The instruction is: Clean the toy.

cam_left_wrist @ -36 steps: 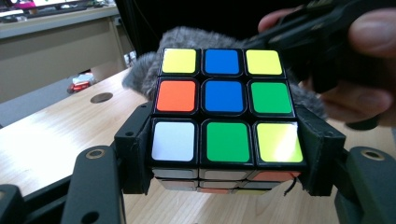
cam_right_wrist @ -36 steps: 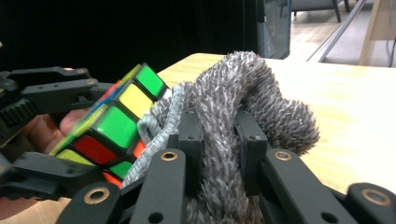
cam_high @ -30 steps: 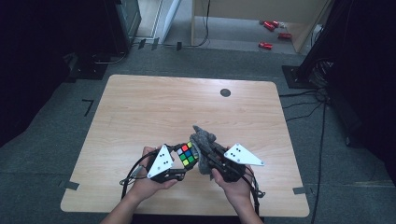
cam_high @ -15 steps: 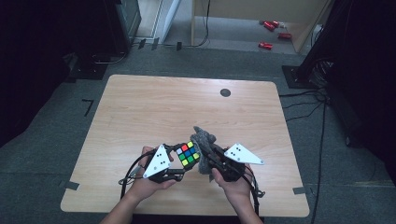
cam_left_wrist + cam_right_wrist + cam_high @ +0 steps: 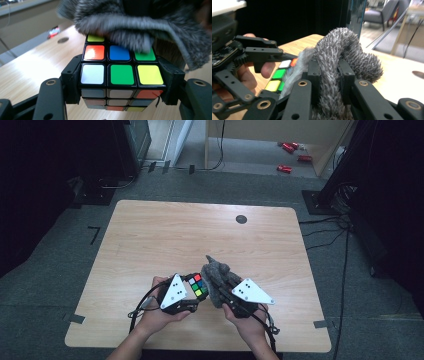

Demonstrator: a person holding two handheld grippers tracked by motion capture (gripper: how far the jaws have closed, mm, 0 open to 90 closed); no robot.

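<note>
A scrambled Rubik's cube (image 5: 197,285) (image 5: 120,75) (image 5: 279,75) is held just above the near middle of the table, my left gripper (image 5: 189,292) (image 5: 121,82) shut on its two sides. A grey fuzzy cloth (image 5: 216,279) (image 5: 140,27) (image 5: 342,57) lies against the cube's top face and covers its far row of tiles. My right gripper (image 5: 227,292) (image 5: 329,72) is shut on a bunched fold of that cloth, close to the right of the cube.
The wooden table (image 5: 200,240) has a small black round grommet (image 5: 241,219) near its far edge. Hands hold both grippers at the near edge. Red objects (image 5: 285,168) lie on the floor beyond the table.
Both grippers with the cube and cloth have shifted very slightly; the cloth stays pressed on the cube's top.
</note>
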